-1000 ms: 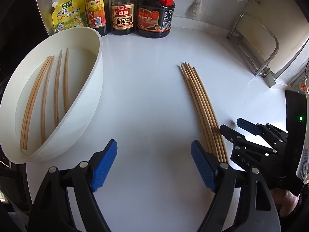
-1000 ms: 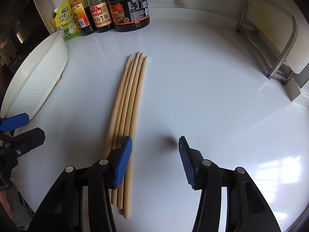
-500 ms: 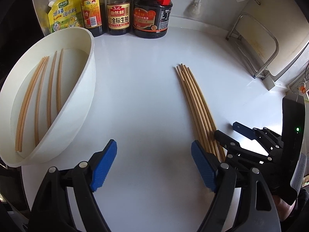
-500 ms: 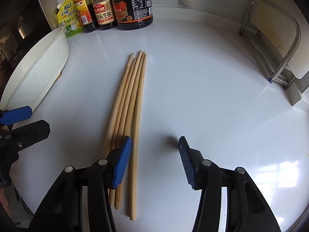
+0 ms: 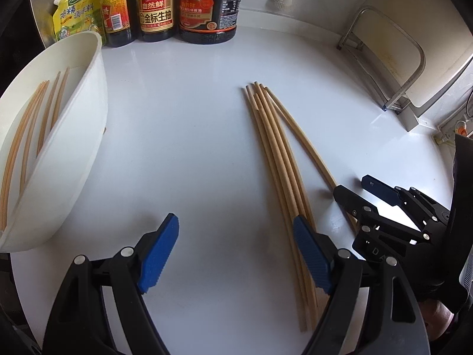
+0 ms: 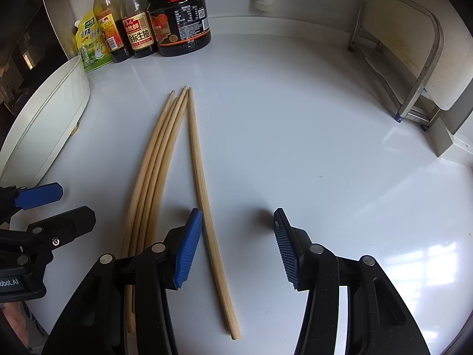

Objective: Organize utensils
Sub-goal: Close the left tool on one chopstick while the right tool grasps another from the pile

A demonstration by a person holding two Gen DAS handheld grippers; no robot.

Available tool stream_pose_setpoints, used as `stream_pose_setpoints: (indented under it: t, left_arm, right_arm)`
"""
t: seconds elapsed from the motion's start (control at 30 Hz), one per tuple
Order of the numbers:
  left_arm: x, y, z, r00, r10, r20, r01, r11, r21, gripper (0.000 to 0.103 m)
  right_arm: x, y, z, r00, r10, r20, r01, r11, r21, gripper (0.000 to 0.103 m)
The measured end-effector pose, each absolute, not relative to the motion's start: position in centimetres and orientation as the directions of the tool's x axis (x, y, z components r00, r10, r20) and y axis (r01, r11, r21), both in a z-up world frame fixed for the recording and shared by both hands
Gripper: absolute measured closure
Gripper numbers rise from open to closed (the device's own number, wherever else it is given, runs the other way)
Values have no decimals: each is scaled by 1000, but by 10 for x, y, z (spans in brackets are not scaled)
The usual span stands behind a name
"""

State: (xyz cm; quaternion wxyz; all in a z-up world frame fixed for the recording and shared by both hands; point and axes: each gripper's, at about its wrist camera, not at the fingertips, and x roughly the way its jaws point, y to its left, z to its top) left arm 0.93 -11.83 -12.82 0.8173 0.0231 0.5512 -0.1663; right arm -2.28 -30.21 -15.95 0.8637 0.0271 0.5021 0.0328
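Your right gripper point(image 6: 238, 236) sits low over the white countertop point(image 6: 295, 148), pointing toward the back wall, jaws spread wide and holding nothing. One chopstick point(image 6: 204, 201) lies split off from the rest; it runs between the two blue pads, just beside the left pad point(image 6: 187, 251), its near end reaching past the fingertips toward the camera. Whether the pad touches it, you cannot tell.

The other four chopsticks point(image 6: 153, 171) lie bundled just left of the single one, tips converging at the far end; their near ends pass under your right gripper's left finger.

Your left gripper point(image 5: 236, 251) is also level and low, aimed the same way, jaws wide apart and empty. In its view the bundle point(image 5: 280, 171) runs past the right pad point(image 5: 310, 254), and your right gripper point(image 5: 384, 207) appears at the right edge with its tip over the separated stick.

The white bowl point(image 5: 88, 124) sits at the left, tilted, with several chopsticks point(image 5: 32, 124) lying inside it. Sauce bottles point(image 5: 156, 6) and a yellow pouch point(image 5: 77, 14) stand at the back; a metal rack point(image 6: 414, 68) stands at the right.
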Motion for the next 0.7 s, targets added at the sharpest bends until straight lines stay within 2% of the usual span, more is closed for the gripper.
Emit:
stream_pose_setpoints:
  t: [0.3, 0.7]
  left_arm:
    - [4, -136, -146, 323, -252, -912, 324, 935, -143, 25]
    - [10, -119, -148, 347, -216, -913, 277, 953, -120, 24]
  right_arm:
    - [-24, -317, -160, 502, 70, -862, -7, 997, 77, 55]
    - [-24, -315, -159, 504, 76, -860, -12, 997, 81, 55]
